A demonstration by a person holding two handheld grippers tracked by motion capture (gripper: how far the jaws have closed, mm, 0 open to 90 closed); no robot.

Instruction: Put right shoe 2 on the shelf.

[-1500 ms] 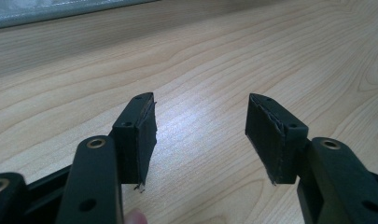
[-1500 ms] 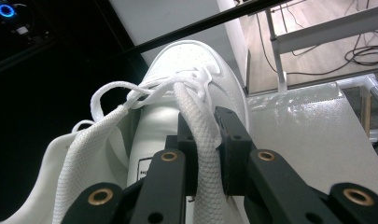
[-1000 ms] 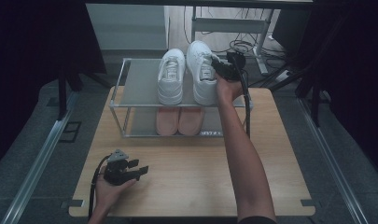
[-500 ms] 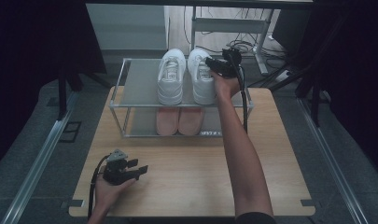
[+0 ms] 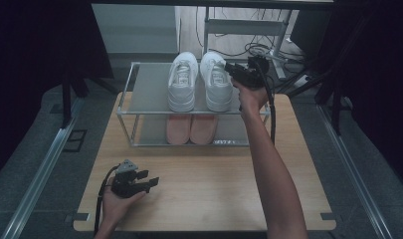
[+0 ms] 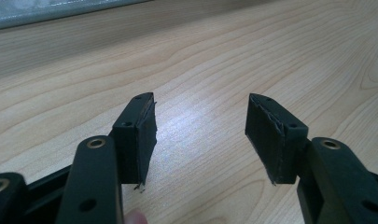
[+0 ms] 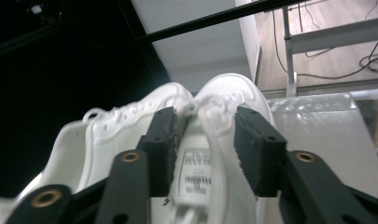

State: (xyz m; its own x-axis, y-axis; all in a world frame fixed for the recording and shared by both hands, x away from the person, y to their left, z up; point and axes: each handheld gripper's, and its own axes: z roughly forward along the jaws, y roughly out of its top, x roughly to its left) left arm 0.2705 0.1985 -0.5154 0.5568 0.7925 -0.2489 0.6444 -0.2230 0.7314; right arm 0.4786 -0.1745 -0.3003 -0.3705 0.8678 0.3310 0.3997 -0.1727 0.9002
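Two white sneakers stand side by side on the top shelf of a metal-framed rack (image 5: 144,87), the left one (image 5: 181,82) beside the right one (image 5: 218,82). My right gripper (image 5: 230,67) hovers at the right sneaker's outer side and points at it. In the right gripper view its jaws (image 7: 205,135) stand apart over that sneaker's tongue and laces (image 7: 224,93), and the other sneaker (image 7: 116,130) lies beyond. My left gripper (image 5: 151,180) rests on the wooden table at the front left. It is open over bare wood (image 6: 200,116).
A pair of pink shoes (image 5: 191,128) sits on the rack's lower shelf. The rack stands at the far edge of the wooden table (image 5: 214,189). Cables and a metal frame (image 5: 249,27) lie on the floor behind it. A dark curtain hangs on both sides.
My right gripper has drawn a little to the right, off the right white sneaker. The left gripper has stayed where it was.
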